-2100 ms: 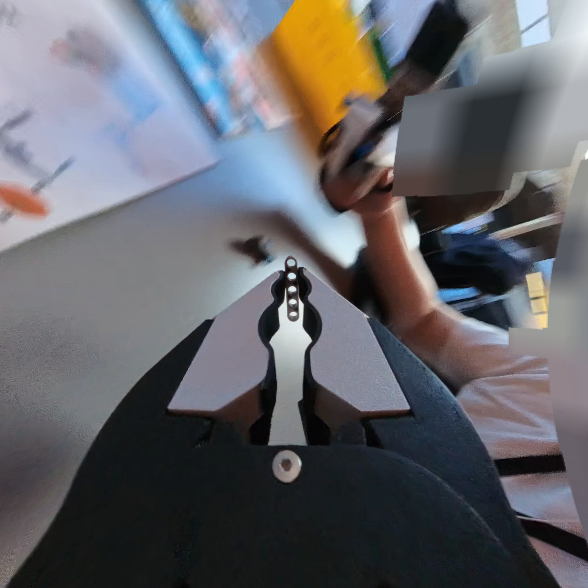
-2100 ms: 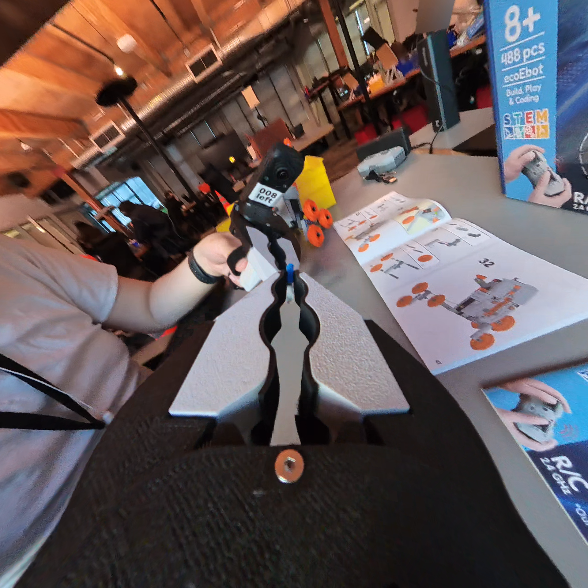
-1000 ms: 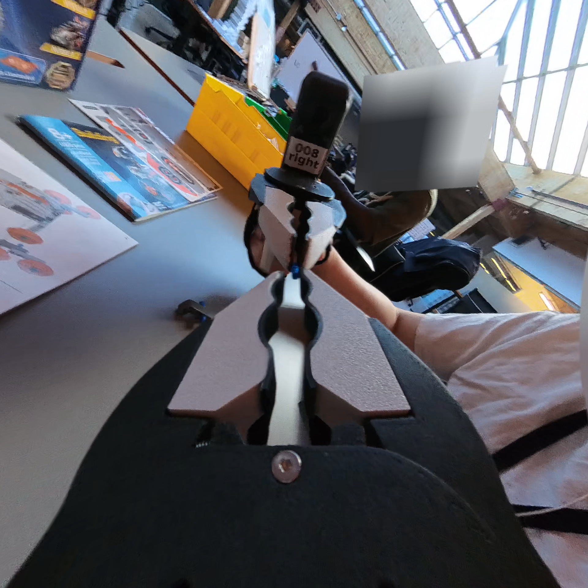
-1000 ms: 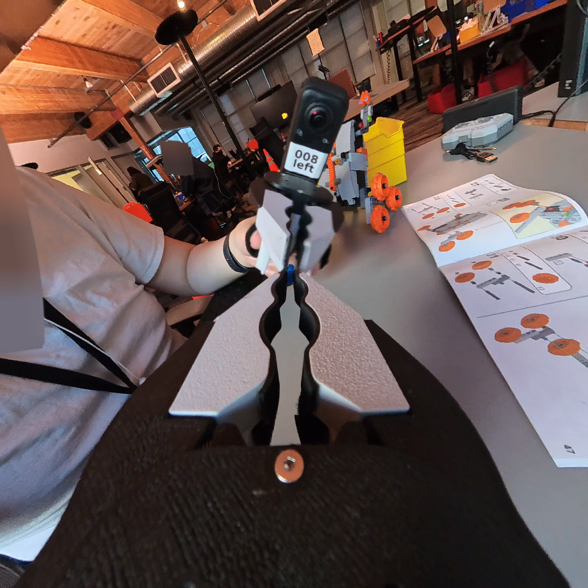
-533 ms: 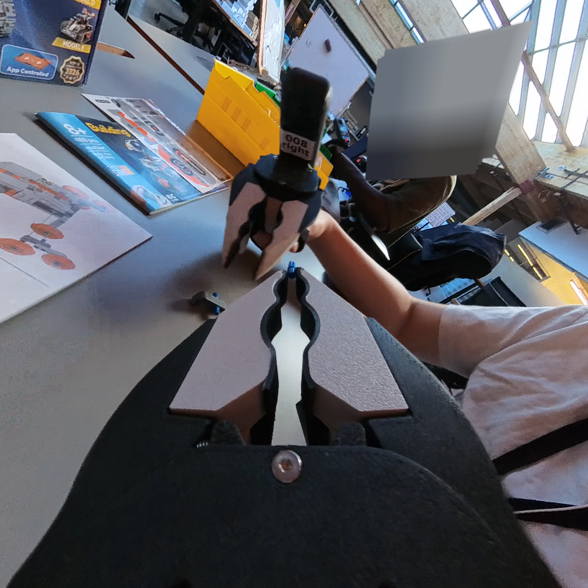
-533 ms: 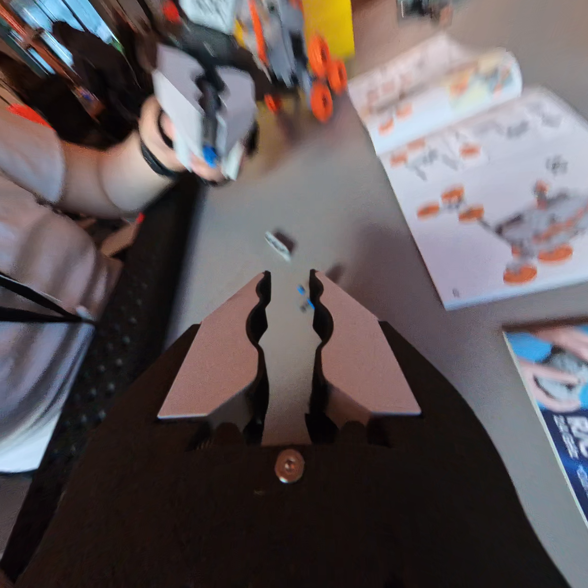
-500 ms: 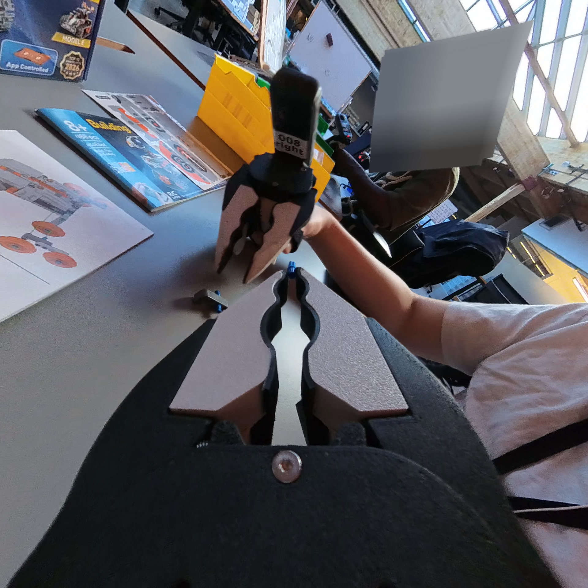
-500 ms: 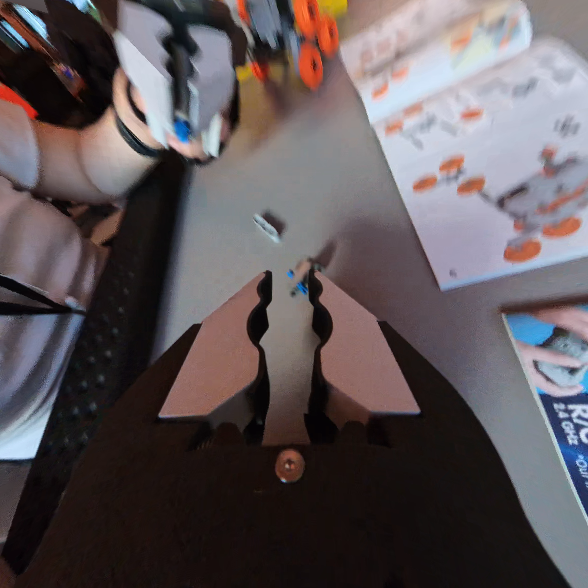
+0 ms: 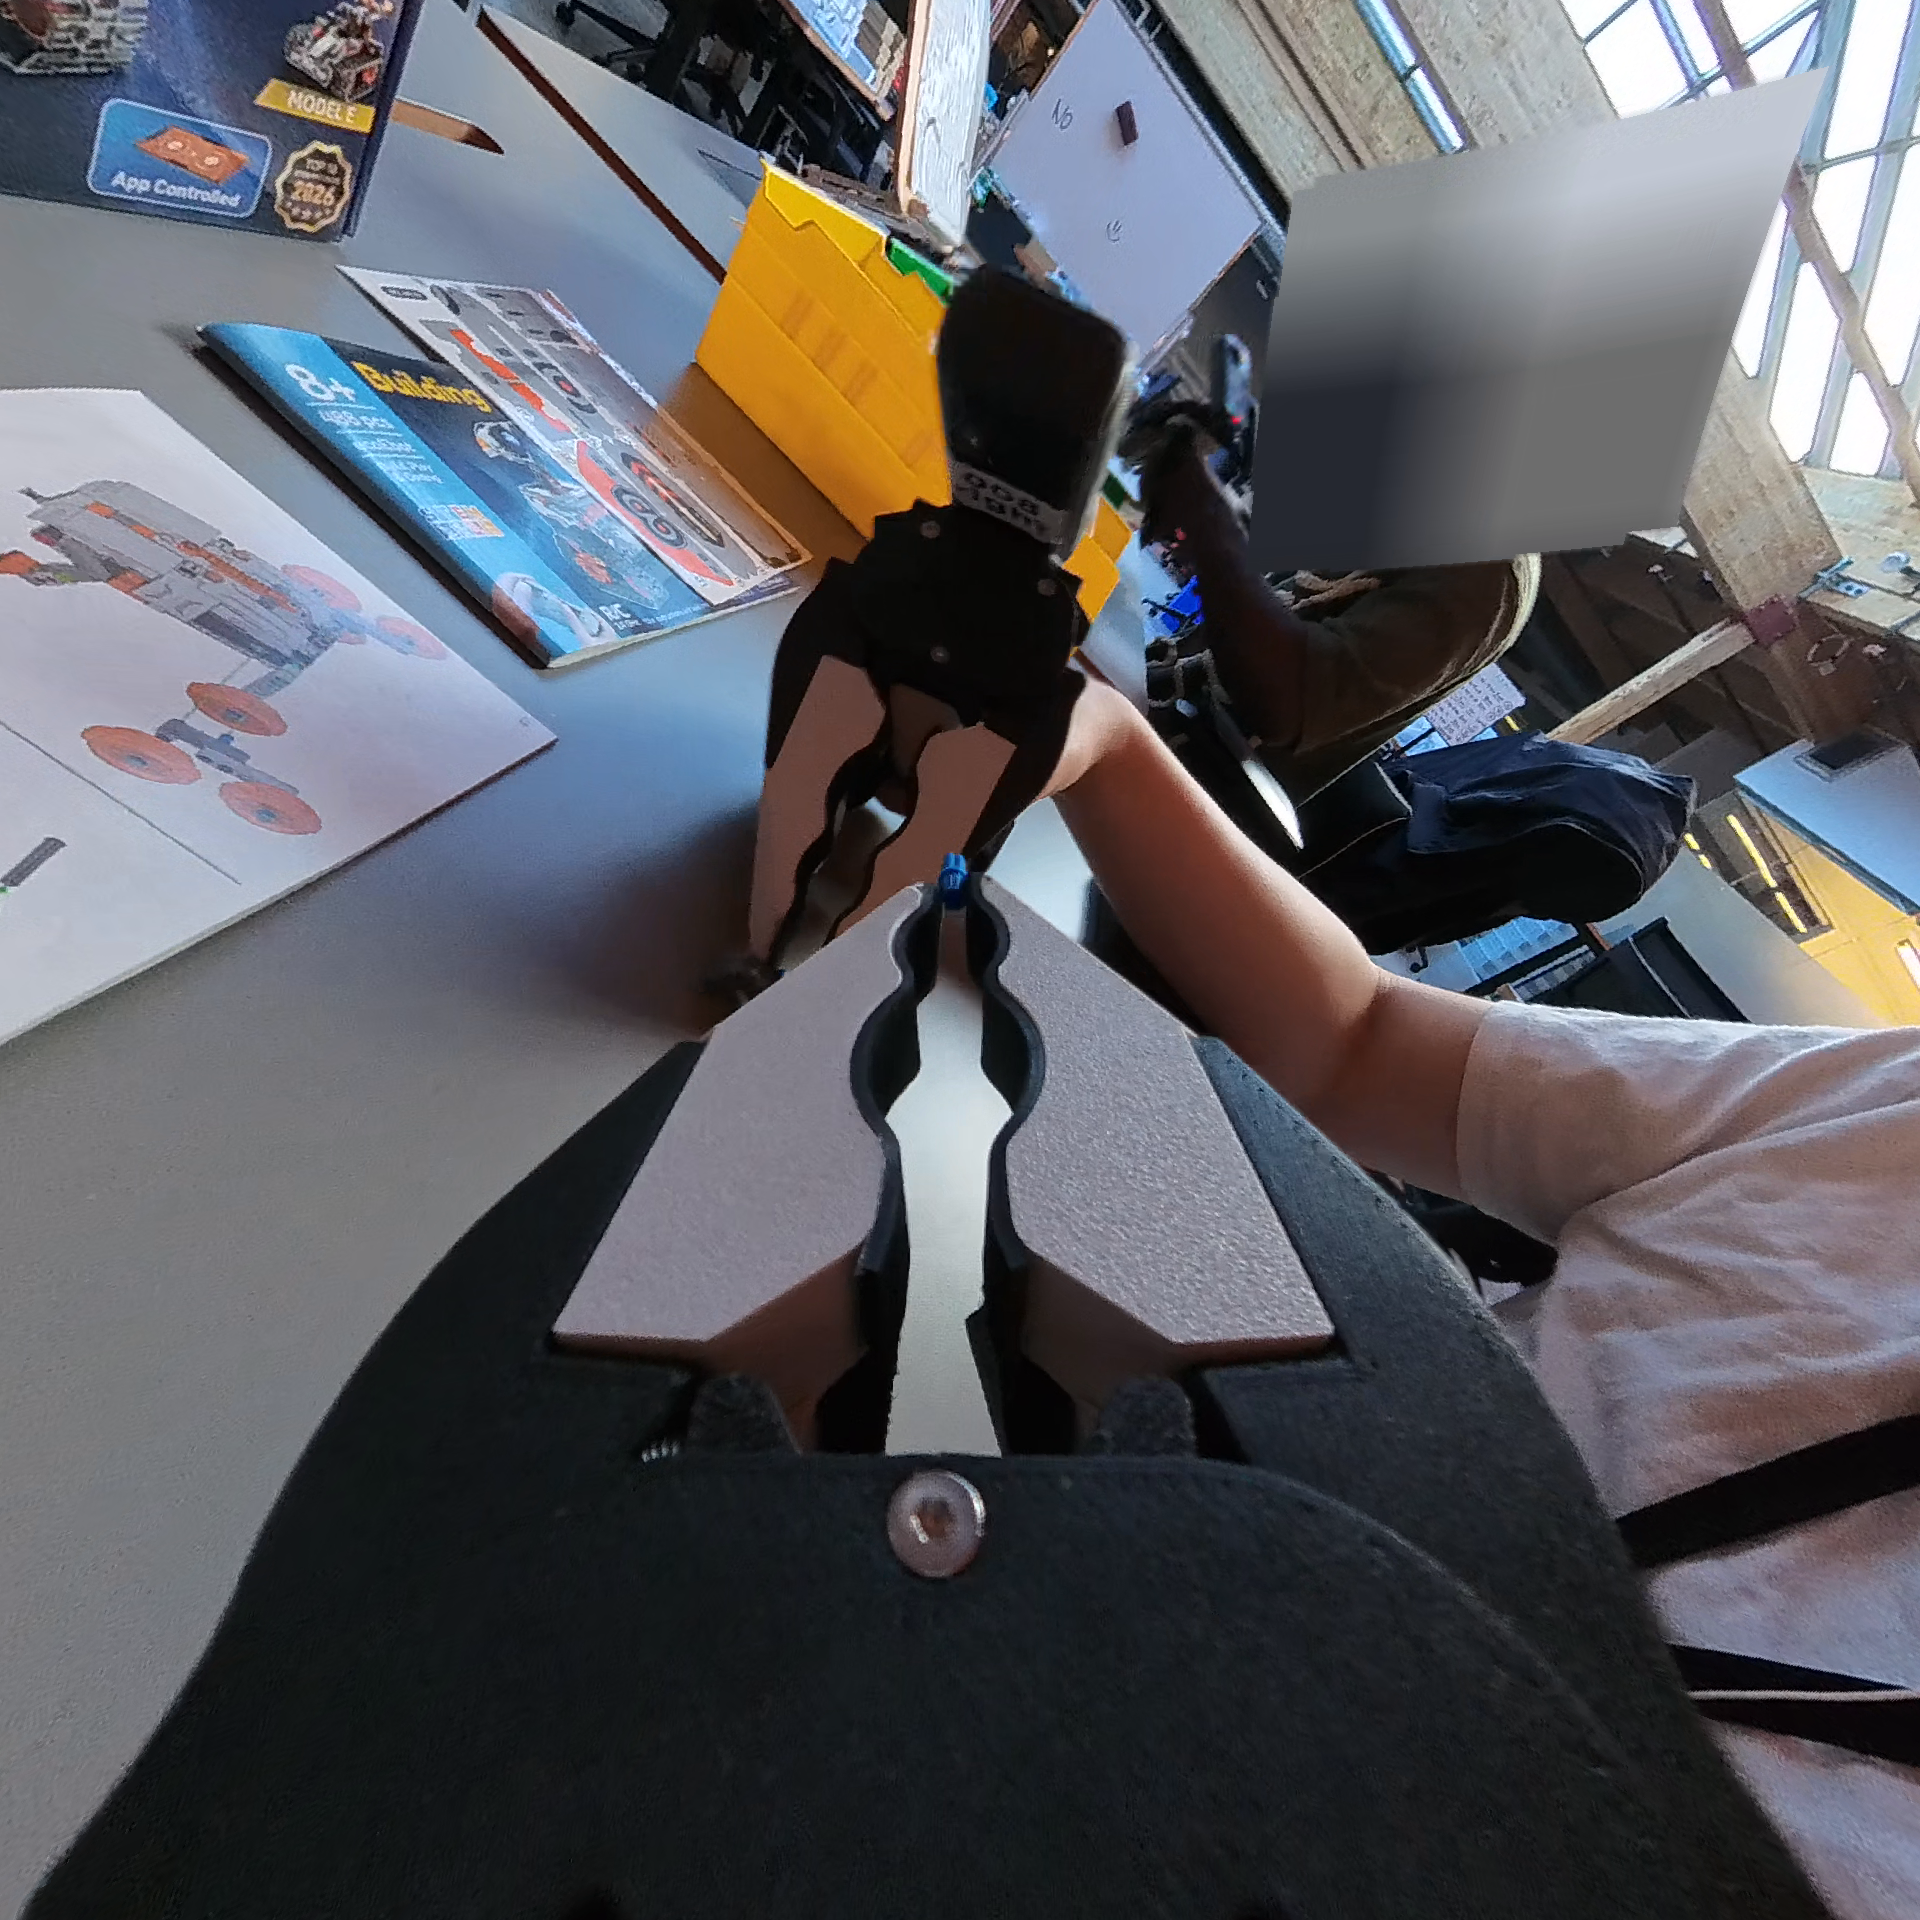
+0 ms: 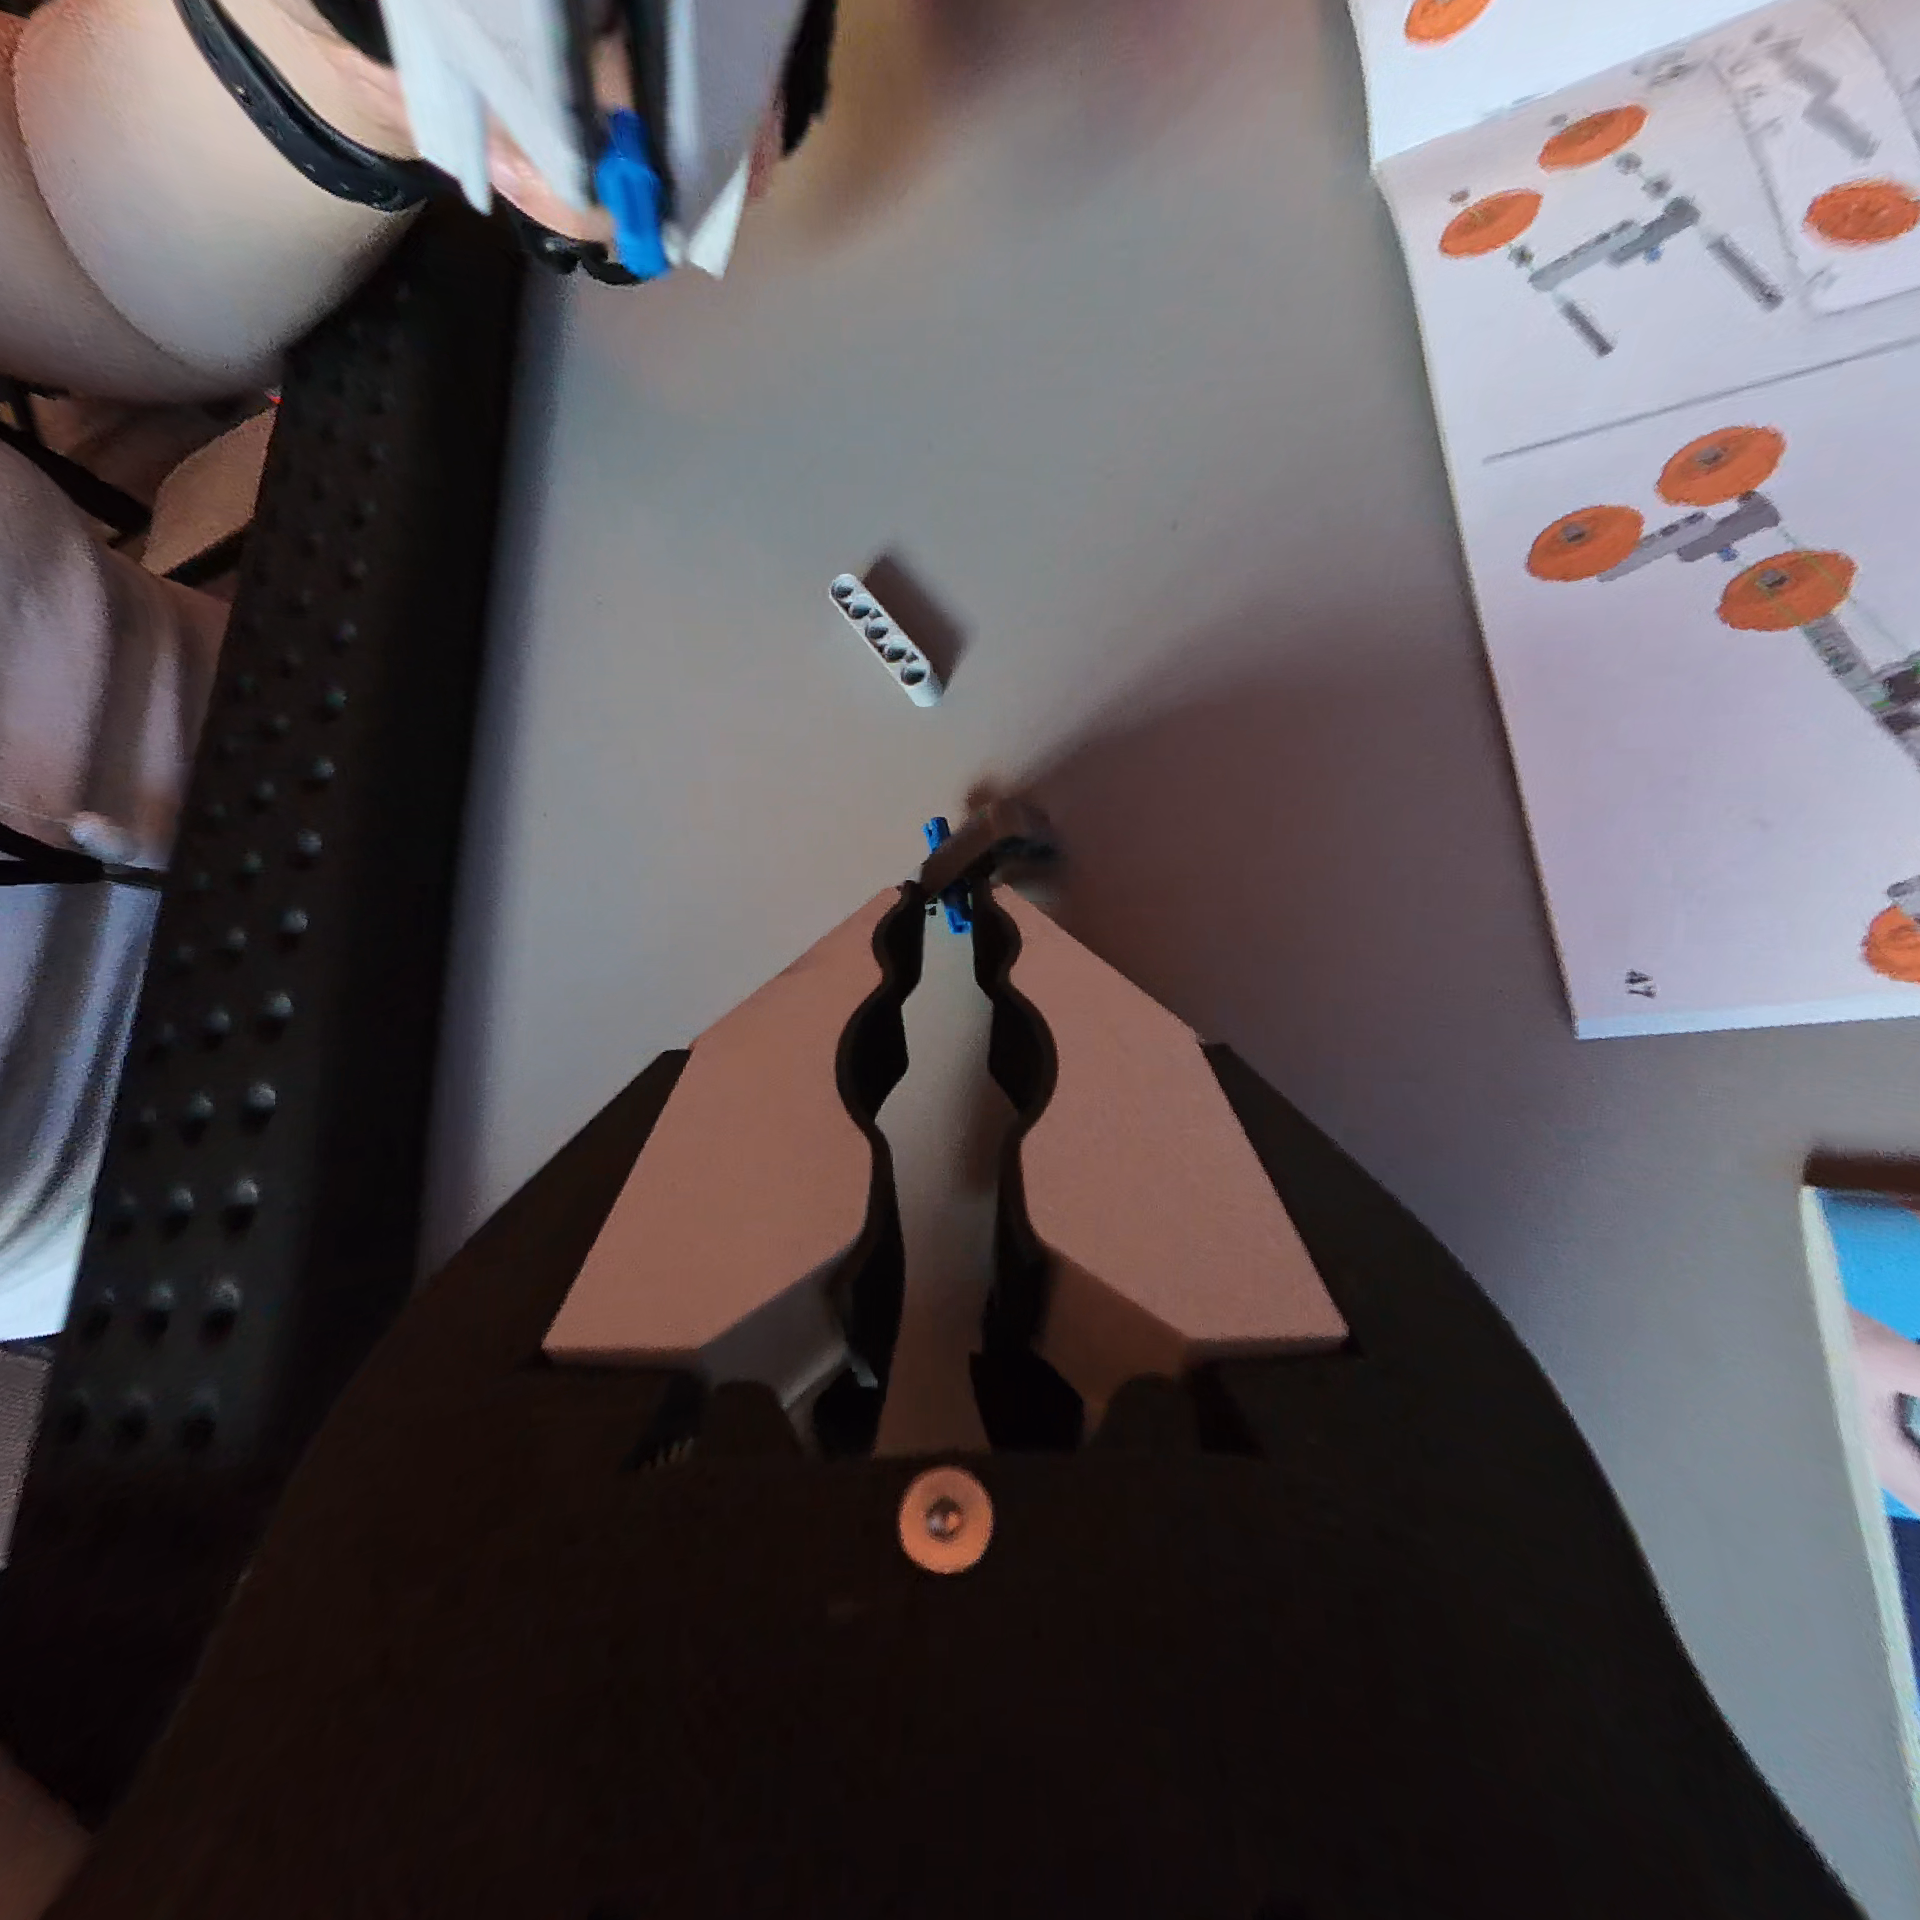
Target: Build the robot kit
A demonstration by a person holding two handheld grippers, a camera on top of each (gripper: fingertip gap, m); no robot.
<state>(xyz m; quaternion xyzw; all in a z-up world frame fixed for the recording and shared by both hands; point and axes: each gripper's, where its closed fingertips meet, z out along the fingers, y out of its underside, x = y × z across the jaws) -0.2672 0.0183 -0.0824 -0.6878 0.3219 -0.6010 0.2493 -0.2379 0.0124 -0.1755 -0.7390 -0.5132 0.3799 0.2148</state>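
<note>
My left gripper (image 9: 949,896) is shut on a small blue pin (image 9: 949,873) and holds it in the air. It also shows at the top of the right wrist view (image 10: 623,156), with the pin (image 10: 629,197) sticking out of its tips. My right gripper (image 10: 948,902) points down at the grey table (image 10: 727,436), its tips closed on a small dark piece with blue pins (image 10: 951,883). In the left wrist view the right gripper (image 9: 805,940) stands just ahead, tips on that piece (image 9: 740,977). A grey five-hole beam (image 10: 888,639) lies loose on the table beyond.
An open instruction booklet (image 10: 1714,520) (image 9: 208,675) lies to the right of the work spot. A blue booklet (image 9: 499,488), a yellow bin (image 9: 821,353) and a dark box (image 9: 208,104) are farther off. A black perforated strip (image 10: 260,831) runs along the table edge by the person's arm (image 9: 1247,935). My right fingertips sit around 10 centimeters from my left ones.
Both grippers held the blue pin a second ago. The right one let go, opened, swung down to the table and closed on the dark piece. The left keeps the pin.
</note>
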